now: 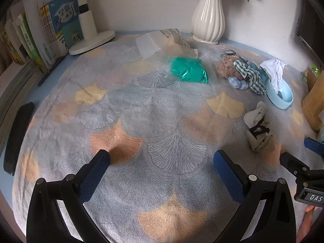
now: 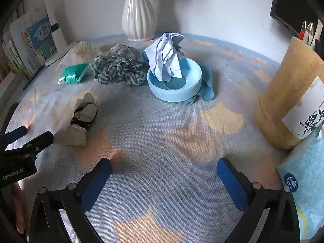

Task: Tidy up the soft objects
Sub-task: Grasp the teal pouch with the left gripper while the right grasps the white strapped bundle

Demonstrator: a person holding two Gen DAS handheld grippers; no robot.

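A beige rolled sock bundle (image 1: 258,128) (image 2: 82,120) with a black band lies on the patterned cloth. A teddy bear in a checked scarf (image 1: 240,70) (image 2: 117,69) lies at the back beside a green packet (image 1: 189,70) (image 2: 73,74). A white crumpled cloth (image 1: 273,71) (image 2: 167,57) stands in a light blue bowl (image 1: 283,97) (image 2: 194,88), which sits on a blue cloth (image 2: 208,81). My left gripper (image 1: 162,160) is open and empty above the cloth, left of the sock. My right gripper (image 2: 164,168) is open and empty in front of the bowl.
A white vase (image 1: 209,18) (image 2: 139,14) stands at the back wall. Books (image 1: 40,30) and a white lamp base (image 1: 92,40) stand at the back left. A tan cylinder (image 2: 287,101) and a tissue pack (image 2: 303,182) stand on the right.
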